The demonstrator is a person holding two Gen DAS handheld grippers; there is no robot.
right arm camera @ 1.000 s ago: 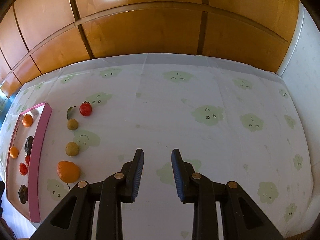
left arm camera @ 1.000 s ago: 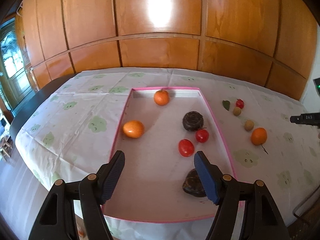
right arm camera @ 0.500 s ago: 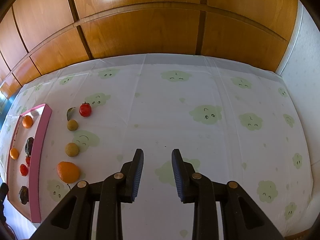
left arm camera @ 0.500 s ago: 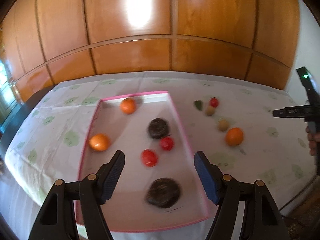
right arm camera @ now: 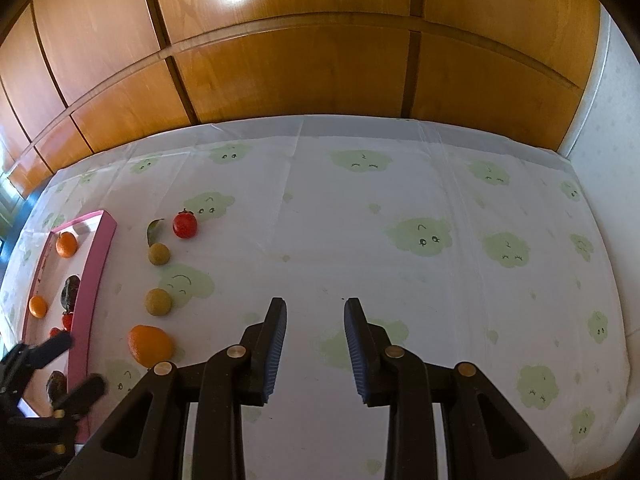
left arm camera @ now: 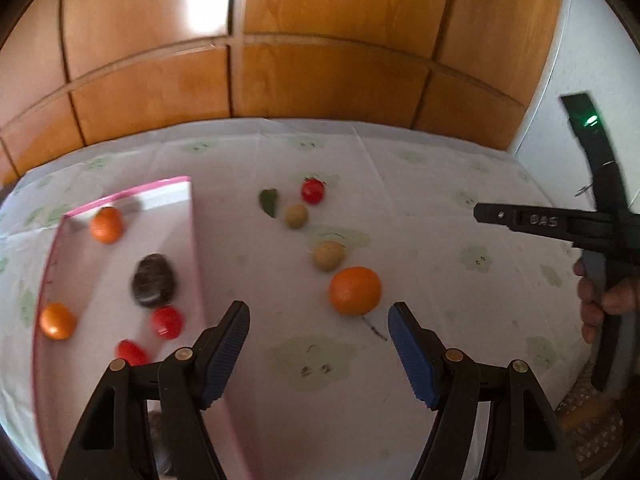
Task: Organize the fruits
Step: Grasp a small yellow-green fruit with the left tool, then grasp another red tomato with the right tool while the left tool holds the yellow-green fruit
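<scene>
A pink-rimmed tray (left arm camera: 192,240) on the left holds two oranges (left arm camera: 105,225), red tomatoes (left arm camera: 167,322) and dark fruits (left arm camera: 153,285). Loose on the cloth lie an orange (left arm camera: 355,291), two tan round fruits (left arm camera: 328,255), a red tomato (left arm camera: 313,191) and a green leaf (left arm camera: 269,201). My left gripper (left arm camera: 319,320) is open and empty, just short of the loose orange. My right gripper (right arm camera: 315,312) is open and empty over bare cloth, right of the fruits (right arm camera: 150,345); it also shows at the right edge of the left wrist view (left arm camera: 540,222).
The table wears a white cloth with green cloud faces (right arm camera: 420,236). Wooden wall panels (right arm camera: 300,60) stand behind it. A white wall (left arm camera: 576,60) is at the far right. The left gripper shows at the lower left of the right wrist view (right arm camera: 60,368).
My left gripper has swung right, from over the tray to facing the loose orange on the cloth. My right gripper has barely moved.
</scene>
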